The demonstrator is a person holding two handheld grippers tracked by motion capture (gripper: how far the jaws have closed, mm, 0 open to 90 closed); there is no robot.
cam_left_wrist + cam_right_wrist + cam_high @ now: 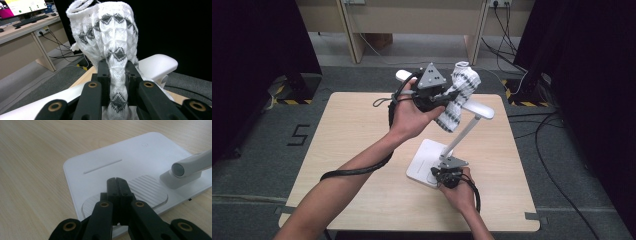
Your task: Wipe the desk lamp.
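1. Sock (460,97): white knit with dark diamond pattern, held up above the far half of the table (352,150). Its open cuff is uppermost; it hangs over the head of the lamp and drapes down on the near side. In the left gripper view the knit (112,45) rises from between the jaws, bunched at the grip.
2. Left gripper (443,97): raised in the person's left hand (412,117); jaws closed narrow on a gathered fold of the sock.
3. Right gripper (443,176): low at the near edge of the lamp base, in the right hand (459,192). Jaws pressed fully together with nothing between them; tips (117,185) over the ribbed pad of the base, apparently touching it, though contact is hard to confirm.
4. Desk lamp (464,131): white; flat base (105,157) on the table, thin arm slanting up to a long head (157,63) beside the sock.
5. Table: light wood.
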